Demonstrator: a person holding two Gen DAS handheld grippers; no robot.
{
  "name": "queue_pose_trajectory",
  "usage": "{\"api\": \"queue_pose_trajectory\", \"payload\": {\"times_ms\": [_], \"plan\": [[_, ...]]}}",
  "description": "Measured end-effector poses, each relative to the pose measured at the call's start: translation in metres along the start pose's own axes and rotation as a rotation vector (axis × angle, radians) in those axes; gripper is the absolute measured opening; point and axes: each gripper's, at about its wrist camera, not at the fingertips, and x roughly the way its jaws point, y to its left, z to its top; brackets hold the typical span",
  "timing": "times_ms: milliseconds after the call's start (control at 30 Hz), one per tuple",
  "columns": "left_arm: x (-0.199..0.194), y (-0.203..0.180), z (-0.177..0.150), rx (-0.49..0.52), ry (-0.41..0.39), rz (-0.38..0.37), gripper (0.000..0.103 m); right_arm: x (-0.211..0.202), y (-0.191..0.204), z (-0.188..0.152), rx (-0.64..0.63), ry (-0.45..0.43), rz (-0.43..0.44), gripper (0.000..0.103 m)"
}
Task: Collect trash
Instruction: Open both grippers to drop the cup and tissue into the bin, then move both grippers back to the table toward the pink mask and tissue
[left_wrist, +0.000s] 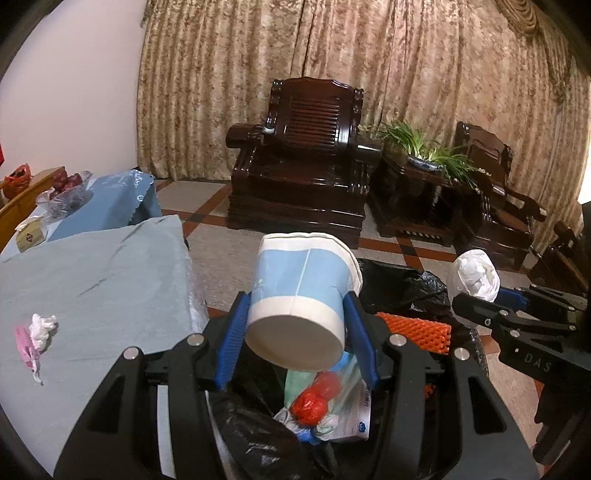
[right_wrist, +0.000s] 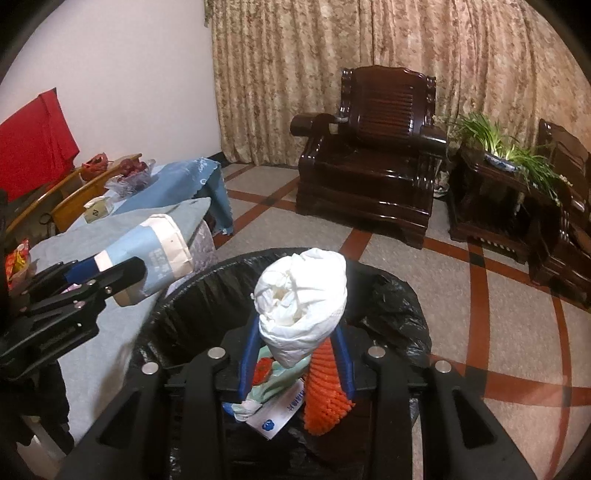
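Left gripper (left_wrist: 299, 325): closed on a paper cup (left_wrist: 301, 295) — blue pads pressed against both sides of the cup near its base, with the white bottom turned toward the camera and the mouth pointing away.
Right gripper (right_wrist: 297, 354): closed on a crumpled white wad (right_wrist: 301, 302), apparently a bag or paper, which bulges out above the blue pads.
Trash bin (right_wrist: 388, 295): lined with a black bag, standing on the floor just right of the table; both grippers hover over its mouth.
Bin contents: an orange foam net (right_wrist: 325, 402), a red plastic scrap (left_wrist: 314, 400), a pale green bag (left_wrist: 301, 378) and a white packet with blue print (right_wrist: 280, 411).
Table (left_wrist: 103, 280): grey-blue cloth, to the left of the bin.
Remaining litter: a white tissue (left_wrist: 43, 326) touching a pink wrapper (left_wrist: 26, 345), on the near left part of the table.
Background: a dark wooden armchair (left_wrist: 301, 155) before patterned curtains (left_wrist: 332, 55) — a potted plant (left_wrist: 432, 151) on a side table to its right.
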Motion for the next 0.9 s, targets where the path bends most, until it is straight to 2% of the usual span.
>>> {"api": "queue_pose_trajectory", "payload": {"times_ms": [133,233,300,400,467,500,700,900], "plan": [[0.010,-0.003,0.000,-0.003,0.012,-0.011,0.053,0.005,-0.006,-0.004,0.018,0.009,-0.007,0.037],[0.016,-0.003,-0.001,-0.013,0.030,-0.025,0.062,0.007,-0.008,-0.005,0.017,0.013,-0.020,0.046],[0.016,-0.002,0.000,-0.022,0.036,-0.037,0.072,0.008,-0.011,-0.007,0.019,0.013,-0.028,0.050],[0.012,0.006,-0.001,-0.038,0.032,-0.035,0.079,0.007,-0.013,-0.007,0.026,0.011,-0.038,0.066],[0.008,0.013,0.000,-0.053,0.029,-0.022,0.086,0.006,-0.014,-0.008,0.029,0.001,-0.046,0.091],[0.005,0.017,0.000,-0.062,0.025,-0.011,0.088,0.004,-0.013,-0.008,0.029,-0.005,-0.051,0.095],[-0.021,0.053,-0.001,-0.103,-0.005,0.089,0.092,0.002,-0.001,-0.005,0.028,-0.015,-0.016,0.097],[-0.054,0.105,-0.007,-0.152,-0.027,0.213,0.092,0.004,0.030,0.001,0.000,-0.029,0.043,0.097]]}}
